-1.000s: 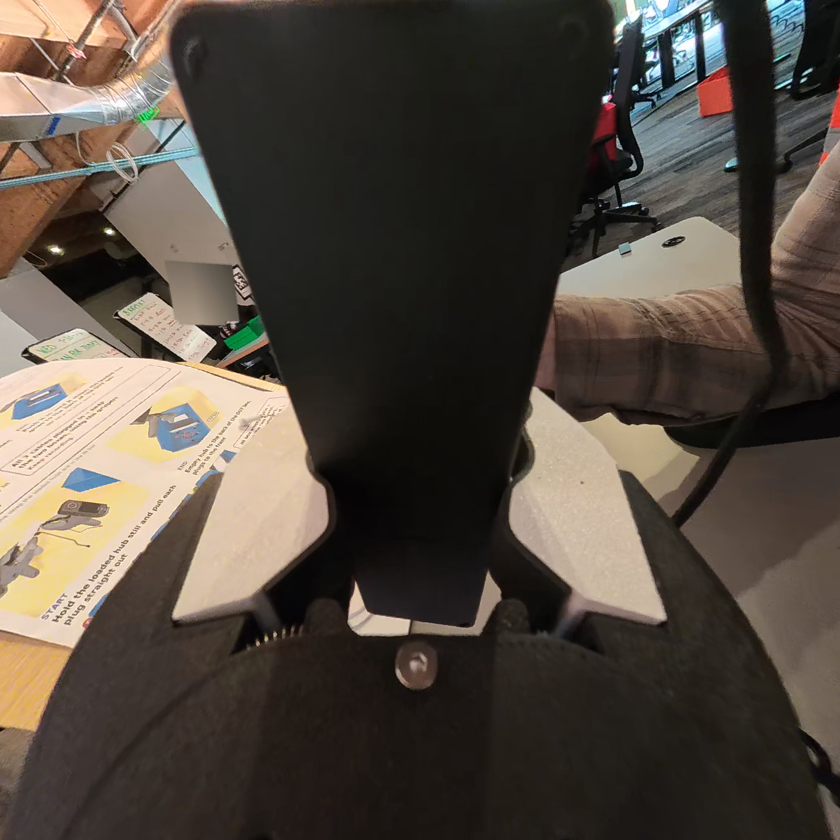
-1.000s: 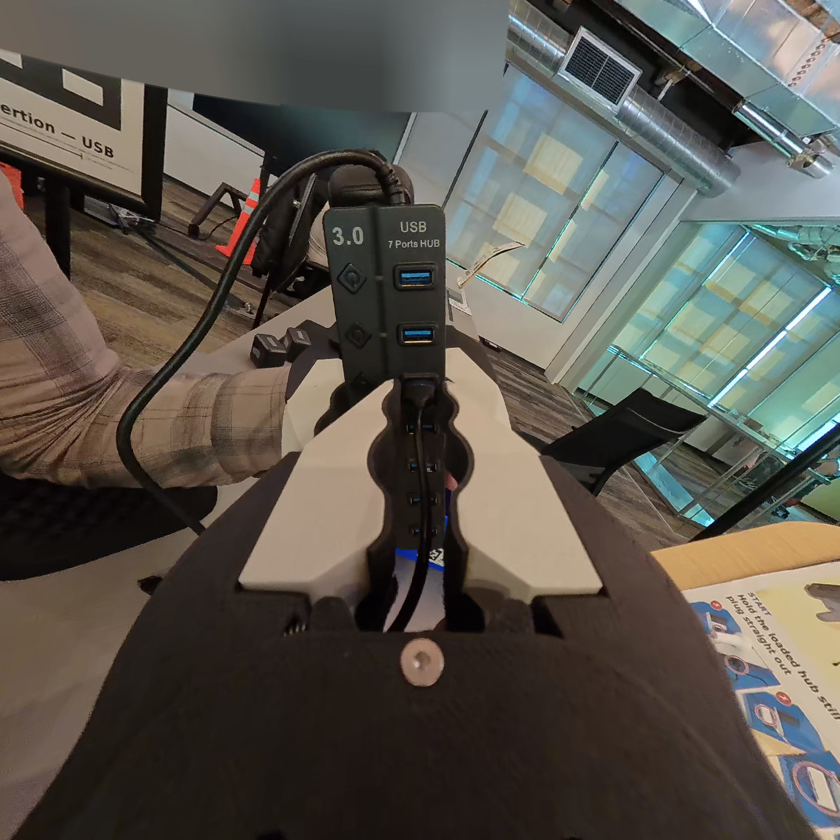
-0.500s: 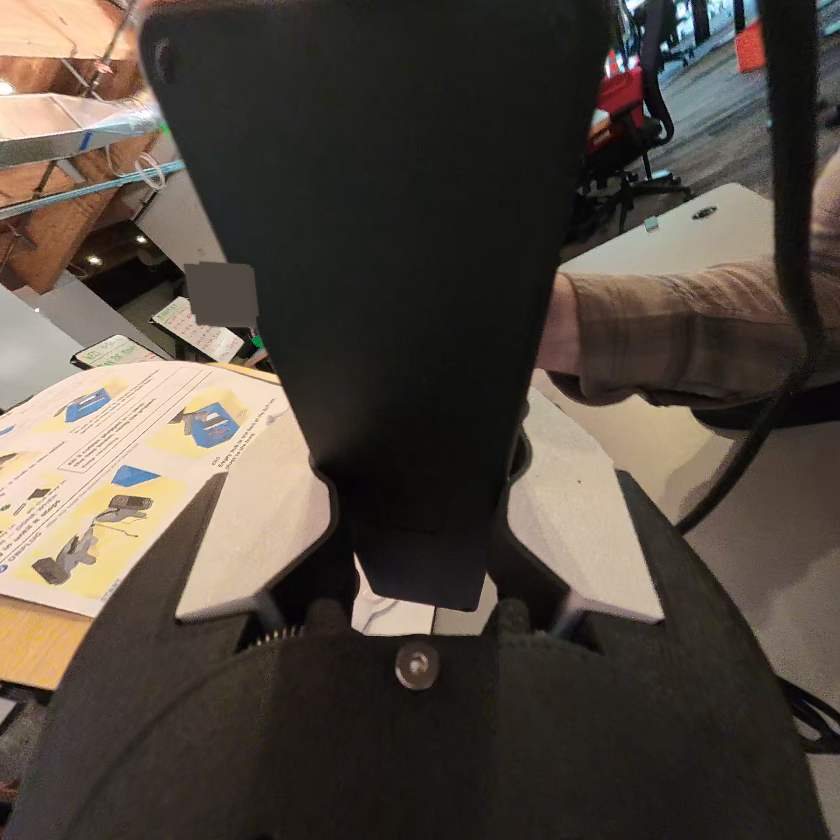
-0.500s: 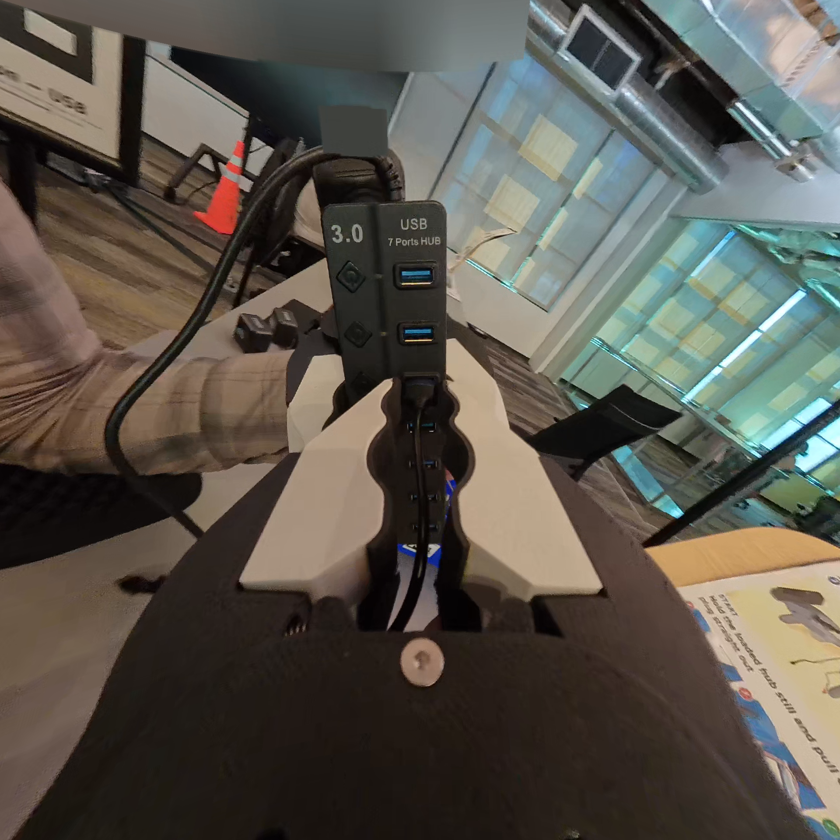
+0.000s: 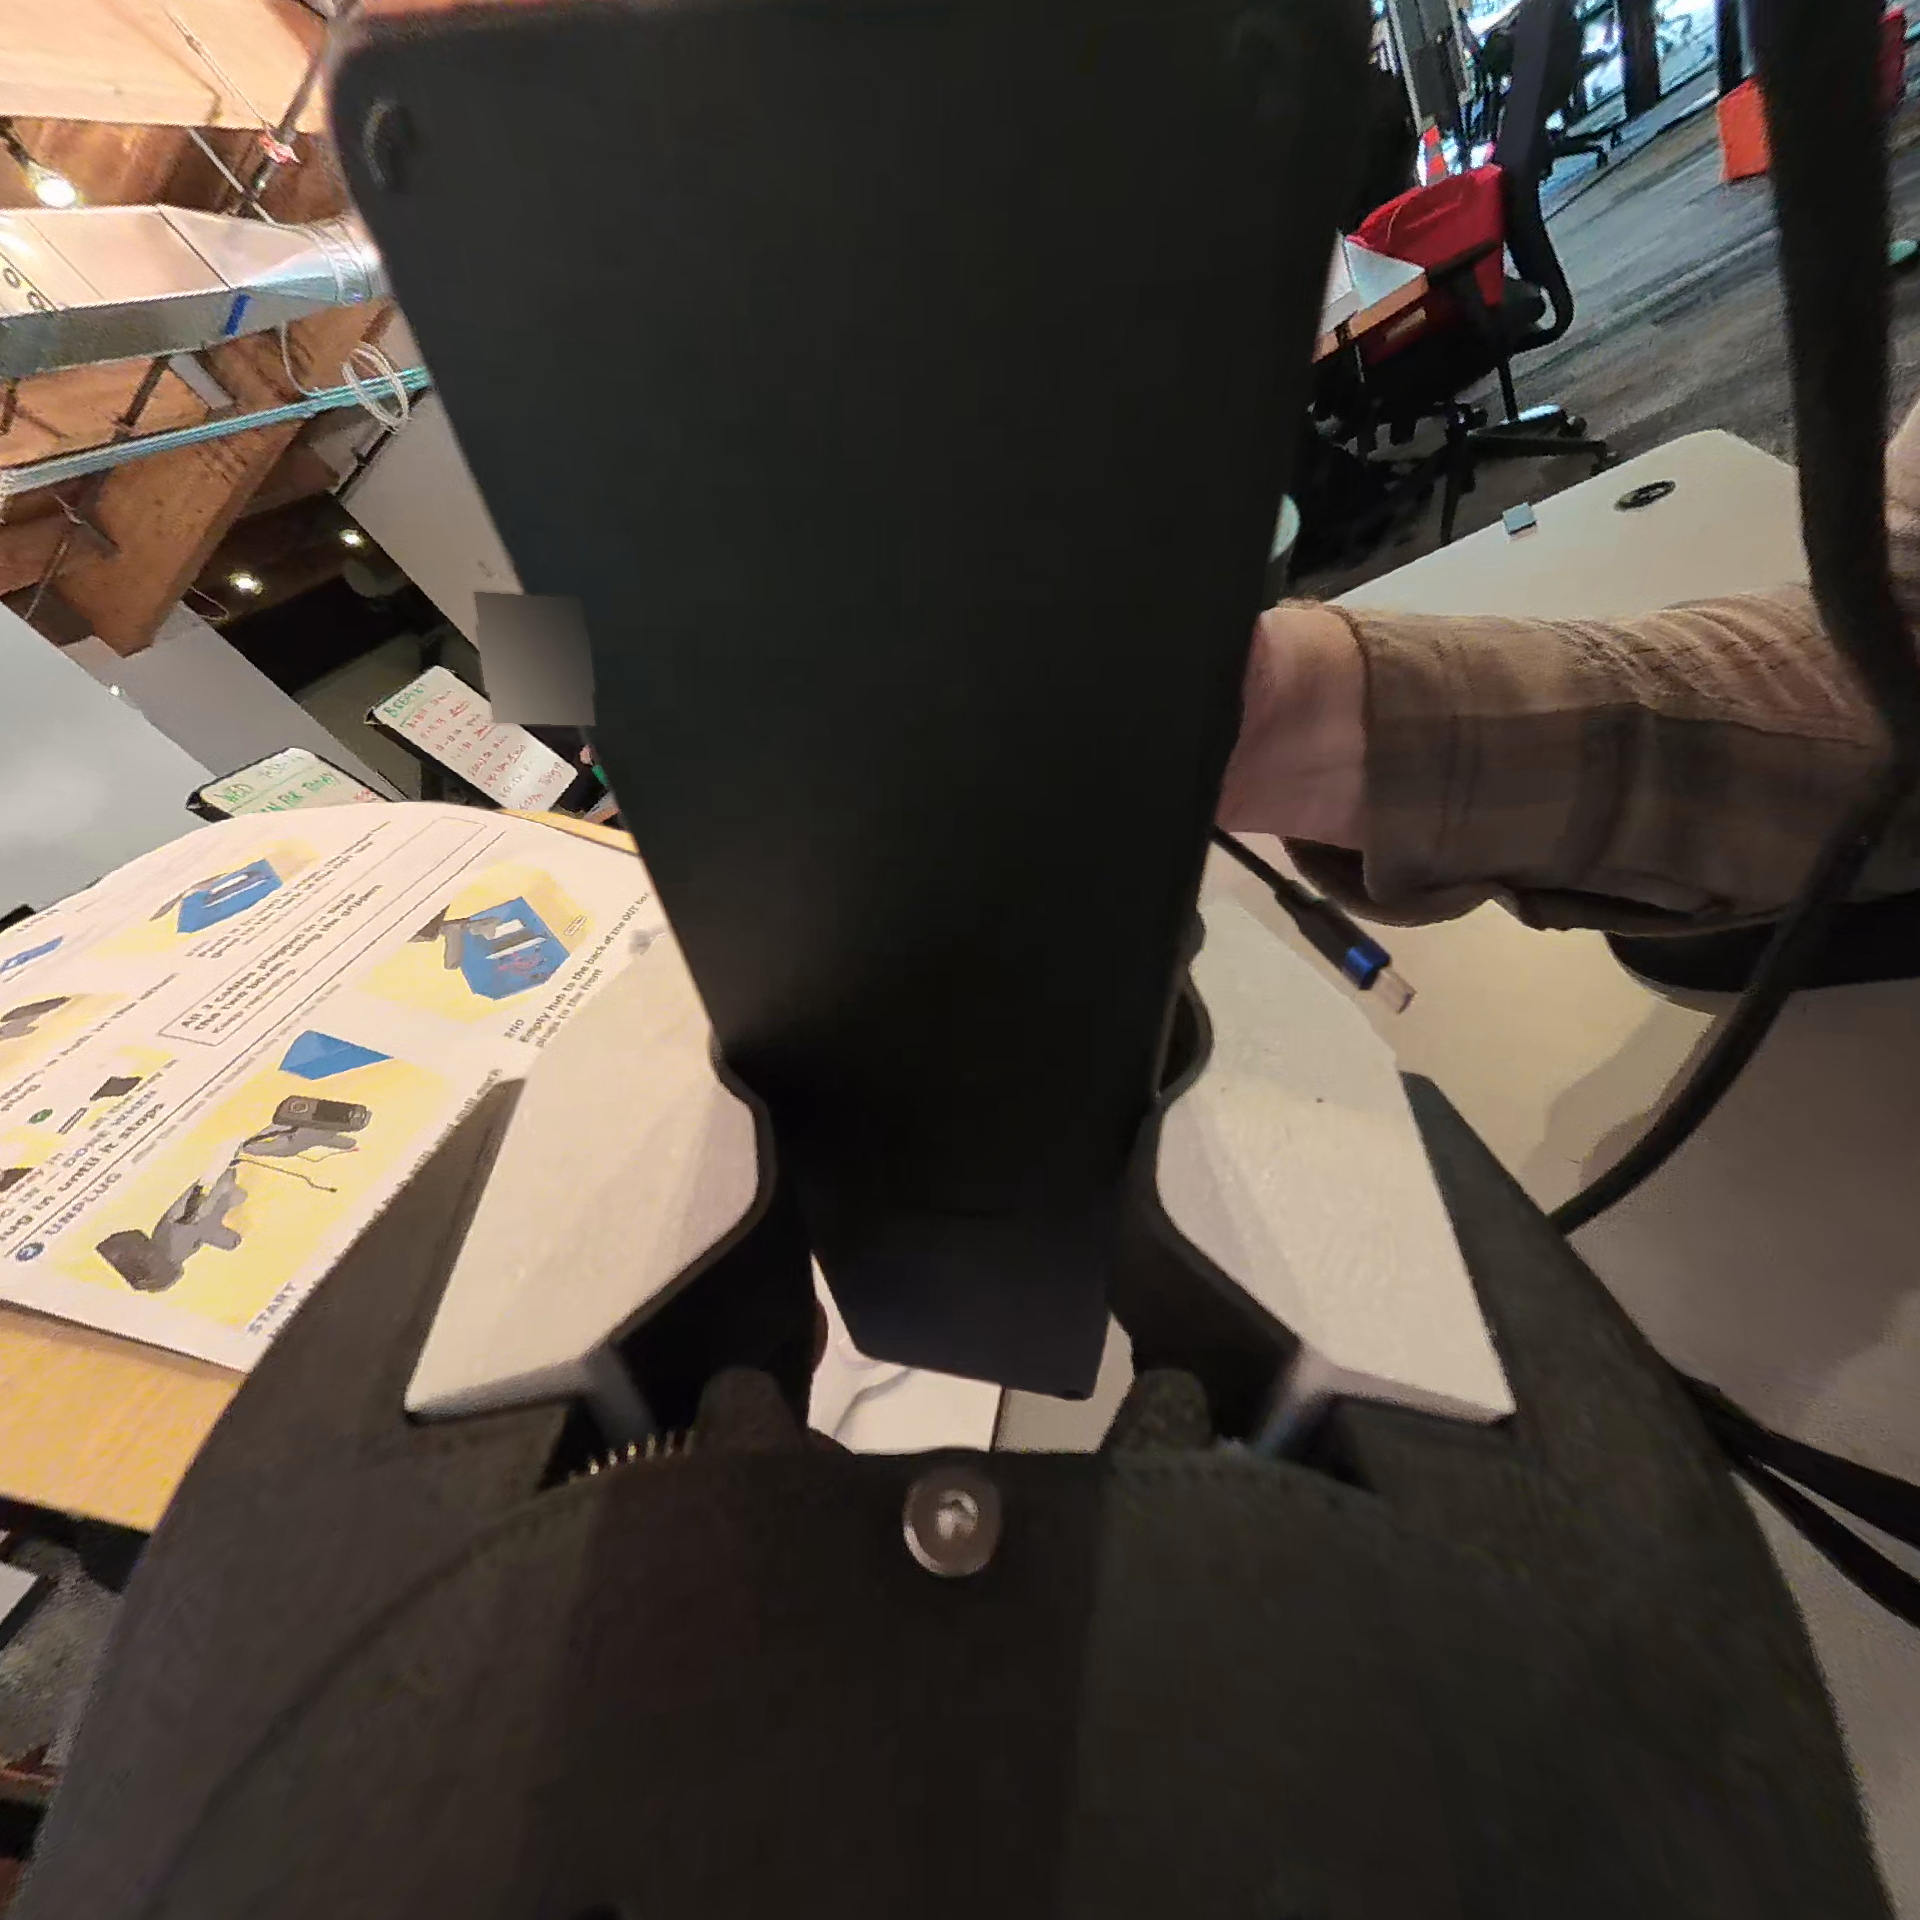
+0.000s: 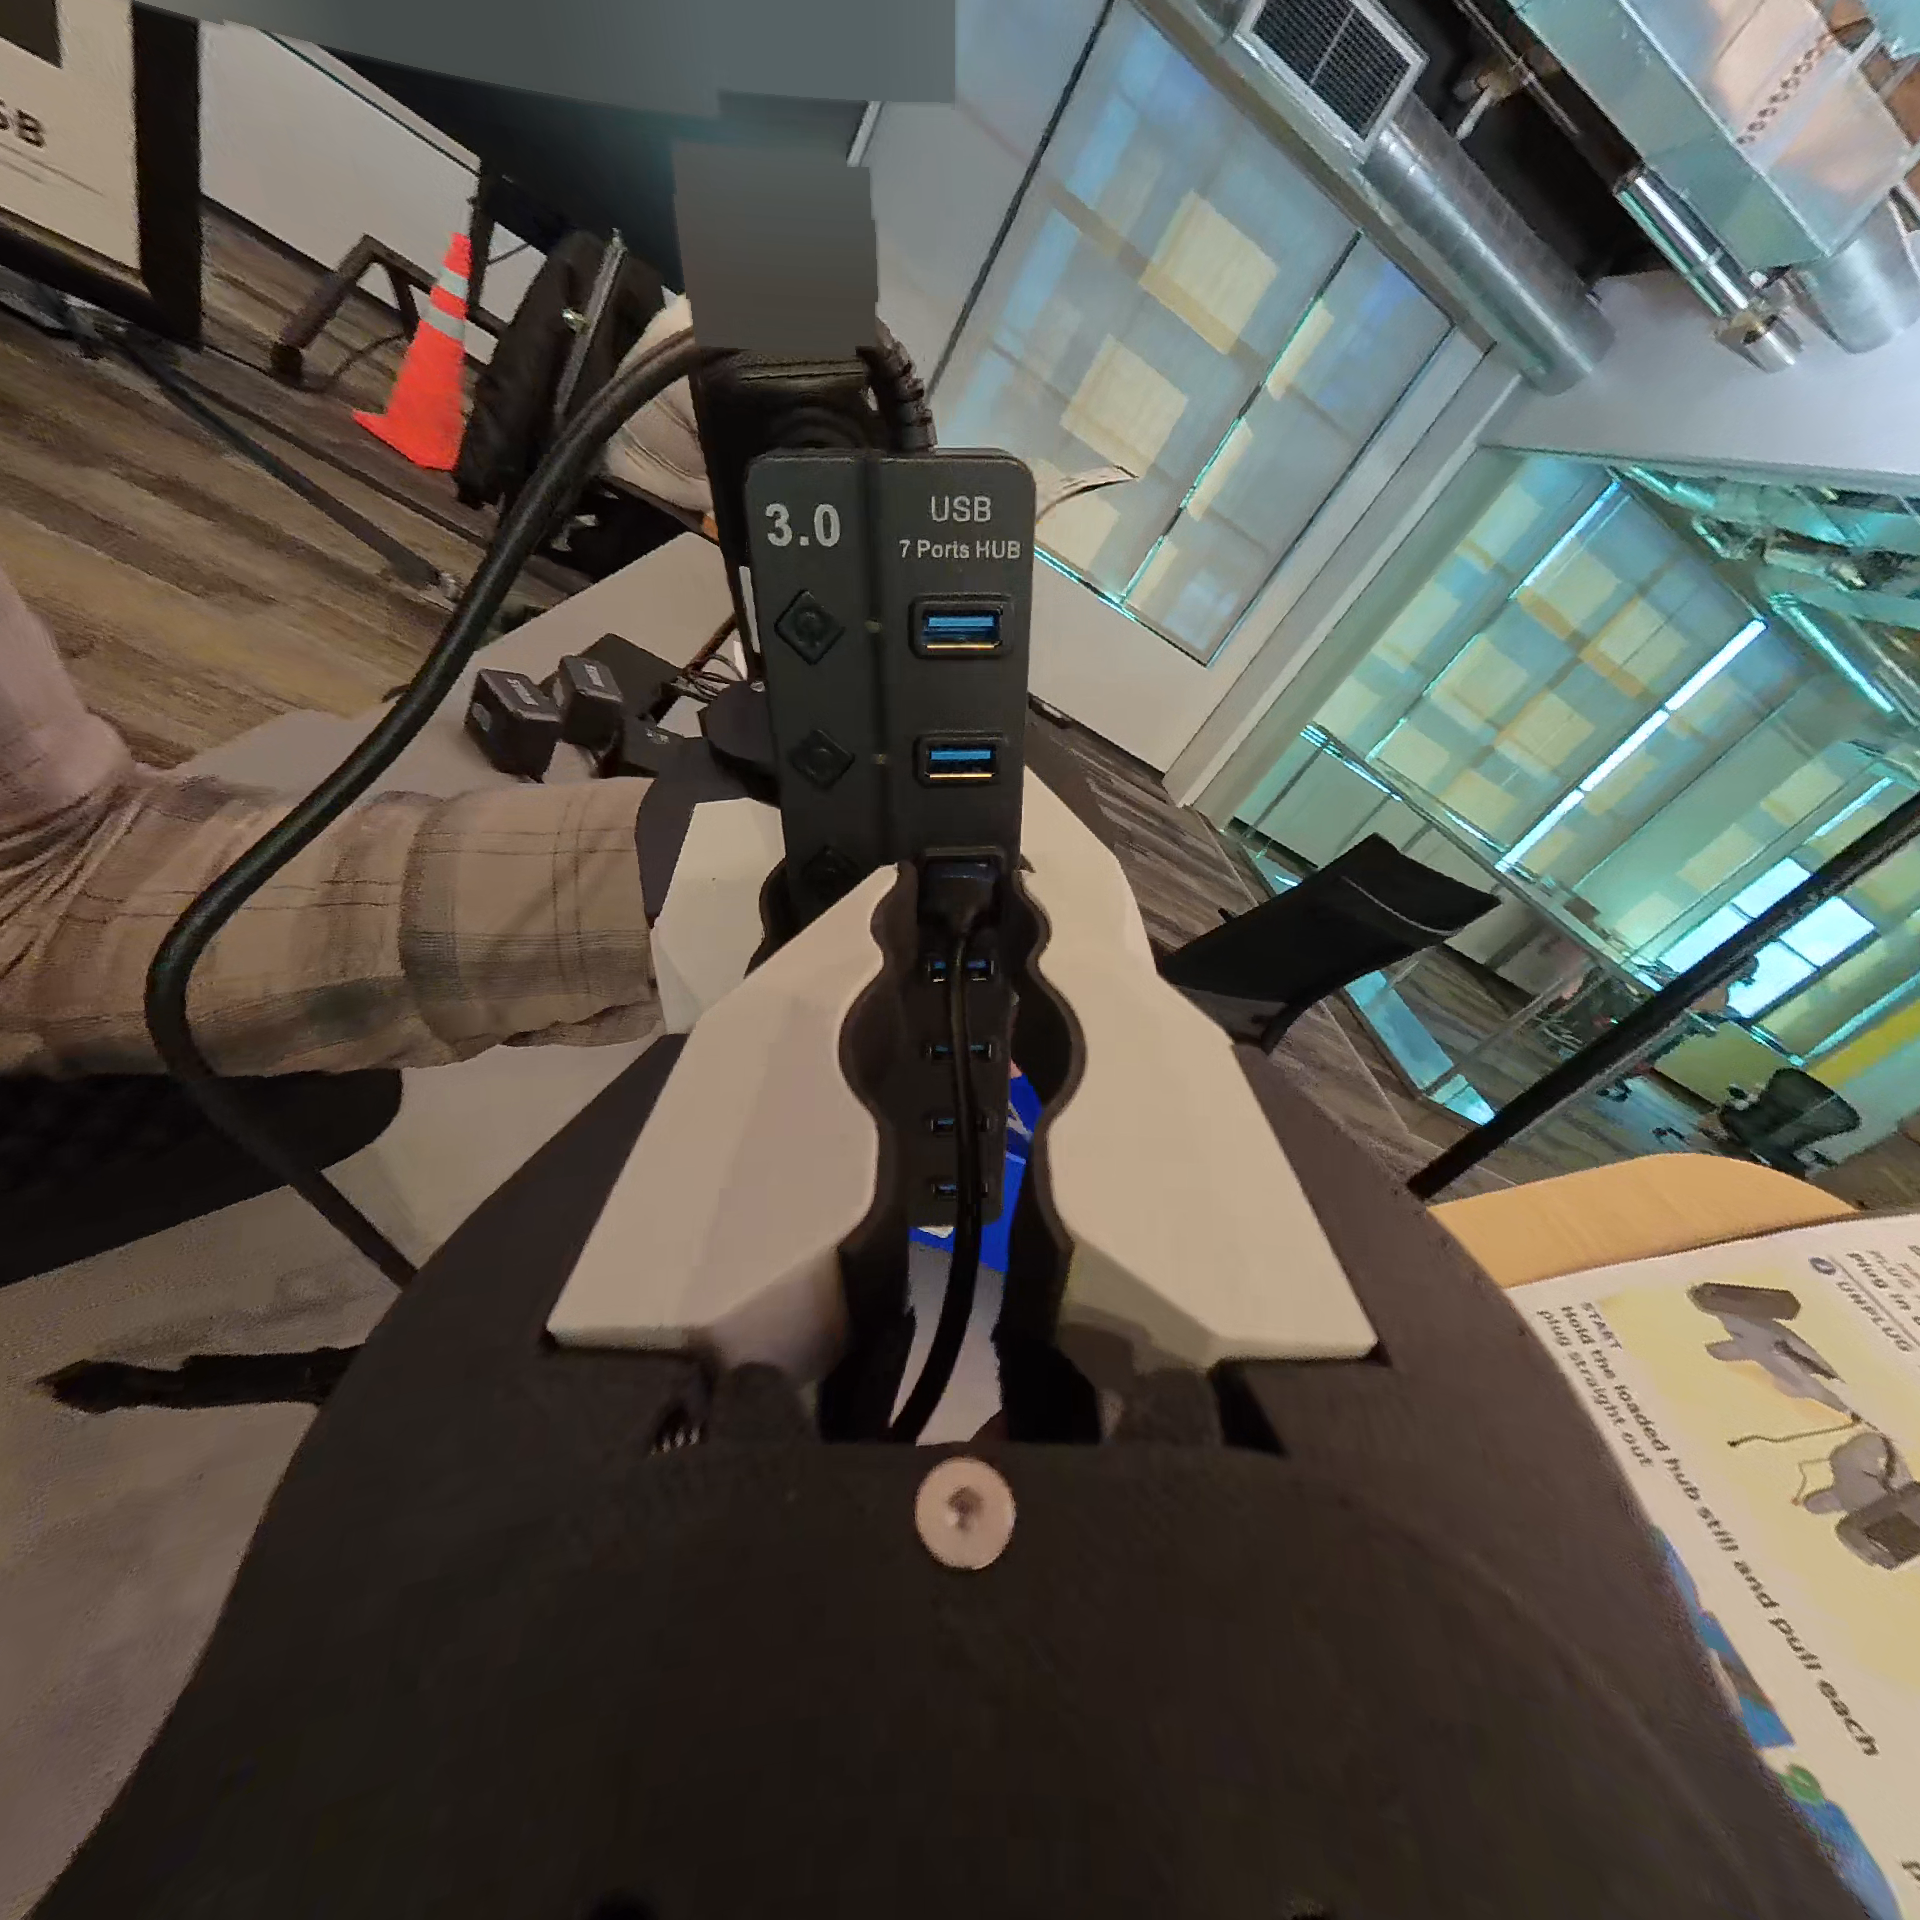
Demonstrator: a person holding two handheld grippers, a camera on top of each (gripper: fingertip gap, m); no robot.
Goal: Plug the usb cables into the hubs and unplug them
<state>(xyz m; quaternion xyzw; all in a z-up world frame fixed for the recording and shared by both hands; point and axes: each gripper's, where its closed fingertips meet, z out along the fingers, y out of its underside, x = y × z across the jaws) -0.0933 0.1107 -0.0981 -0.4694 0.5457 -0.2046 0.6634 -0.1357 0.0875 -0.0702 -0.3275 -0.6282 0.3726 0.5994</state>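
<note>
The hub point(image 6: 894, 582) stands upright off the tabletop point(image 5: 1621, 1049), its long axis running up the frame. The left tongs point(image 5: 951, 1039) are closed on its lower end, and its plain matt black back fills the left wrist view. The right tongs point(image 6: 961, 883) face its port side square on, narrowed about the plug point(image 6: 958, 906) seated in the third port down. The fingertips point(image 6: 831, 935) flank the plug's dark moulded body, and its thin black cable point(image 6: 951, 1247) drops between the wavy black pads.

So the plug points straight out of the hub face toward the right tongs, and I judge the coming pull must run back along their own fingers, across the hub's length, while the left tongs brace it (any sideways lean would likely bind the metal shell in the port).

The hub is a hard, flat-faced plastic bar. Two blue-tongued ports sit empty above the plug, and small diamond buttons line its left half. A thicker, stiffer lead point(image 6: 343, 790) loops away from its top end.

In the left wrist view a second plug point(image 5: 1369, 964), with a blue collar and bare metal tip, hangs free just beside the hub's right edge, near a plaid sleeve point(image 5: 1579, 748). A glossy printed instruction sheet point(image 5: 260, 1039) lies flat to the left.
</note>
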